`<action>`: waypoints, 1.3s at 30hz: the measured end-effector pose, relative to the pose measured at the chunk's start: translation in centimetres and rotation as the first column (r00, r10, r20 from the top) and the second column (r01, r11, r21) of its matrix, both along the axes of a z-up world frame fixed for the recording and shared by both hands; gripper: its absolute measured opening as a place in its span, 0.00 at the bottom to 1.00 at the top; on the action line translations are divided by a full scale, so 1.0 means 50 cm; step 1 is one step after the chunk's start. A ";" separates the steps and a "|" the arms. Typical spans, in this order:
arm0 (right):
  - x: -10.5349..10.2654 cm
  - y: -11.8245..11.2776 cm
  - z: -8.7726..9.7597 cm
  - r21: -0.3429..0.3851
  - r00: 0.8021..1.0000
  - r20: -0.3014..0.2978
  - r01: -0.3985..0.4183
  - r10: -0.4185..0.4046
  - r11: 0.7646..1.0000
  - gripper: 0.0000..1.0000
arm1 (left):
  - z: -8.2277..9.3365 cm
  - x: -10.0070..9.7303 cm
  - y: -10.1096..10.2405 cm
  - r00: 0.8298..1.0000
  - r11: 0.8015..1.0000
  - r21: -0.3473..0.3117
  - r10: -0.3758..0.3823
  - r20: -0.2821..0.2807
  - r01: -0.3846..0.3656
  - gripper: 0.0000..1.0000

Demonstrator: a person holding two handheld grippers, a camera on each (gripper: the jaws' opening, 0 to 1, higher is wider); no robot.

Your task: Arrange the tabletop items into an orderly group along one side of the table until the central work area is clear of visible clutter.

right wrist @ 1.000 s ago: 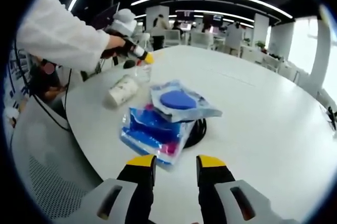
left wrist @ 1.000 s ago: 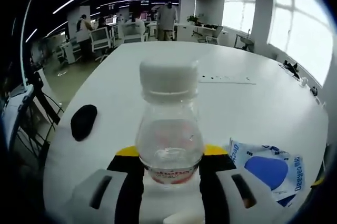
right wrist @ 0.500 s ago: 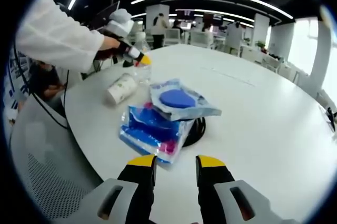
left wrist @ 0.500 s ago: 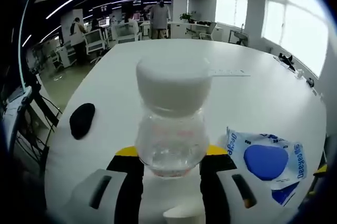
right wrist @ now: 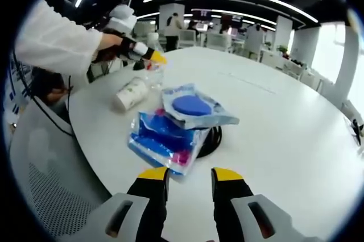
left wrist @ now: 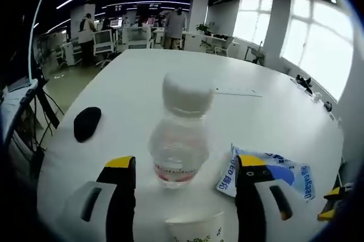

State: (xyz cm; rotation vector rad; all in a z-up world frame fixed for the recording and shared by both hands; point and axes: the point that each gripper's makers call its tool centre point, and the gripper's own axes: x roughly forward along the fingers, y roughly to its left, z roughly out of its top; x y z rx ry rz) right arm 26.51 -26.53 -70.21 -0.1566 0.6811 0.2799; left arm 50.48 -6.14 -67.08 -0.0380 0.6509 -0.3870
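A clear plastic bottle (left wrist: 181, 134) with a white cap stands upright on the white table (left wrist: 142, 77). My left gripper (left wrist: 186, 162) is open, with one jaw on each side of the bottle and clear of it. Just below the bottle is the rim of a paper cup (left wrist: 196, 232). In the right gripper view the cup (right wrist: 131, 94) lies on its side next to the bottle (right wrist: 154, 74), with the left gripper (right wrist: 149, 55) held over them by a hand in a white sleeve. My right gripper (right wrist: 190, 175) is open by a narrow gap, holding nothing, short of a stack of blue packets (right wrist: 170, 140).
A black oval object (left wrist: 87, 122) lies on the table to the left of the bottle. A blue-and-white packet (left wrist: 267, 168) lies to its right. A black cable (right wrist: 213, 137) lies under the packets. The table edge (right wrist: 91, 157) curves close by, with chairs and desks beyond.
My left gripper's jaws have spread apart and let go of the bottle, which now stands on the table. The paper cup's rim has come into the left gripper view. The right gripper has held still.
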 end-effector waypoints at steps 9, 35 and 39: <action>-0.001 0.000 -0.001 -0.005 1.000 -0.002 0.000 0.000 1.000 0.29 | 0.017 -0.076 0.017 0.999 0.999 -0.045 -0.015 0.030 0.017 0.76; 0.000 -0.006 0.007 0.013 1.000 0.014 0.026 -0.026 1.000 0.29 | 0.062 -0.344 0.029 0.975 0.987 -0.101 -0.101 0.197 0.122 0.88; -0.002 -0.008 0.003 0.016 1.000 0.009 0.030 -0.030 0.999 0.29 | 0.020 -0.377 0.015 0.982 0.985 -0.104 -0.123 0.146 0.139 0.86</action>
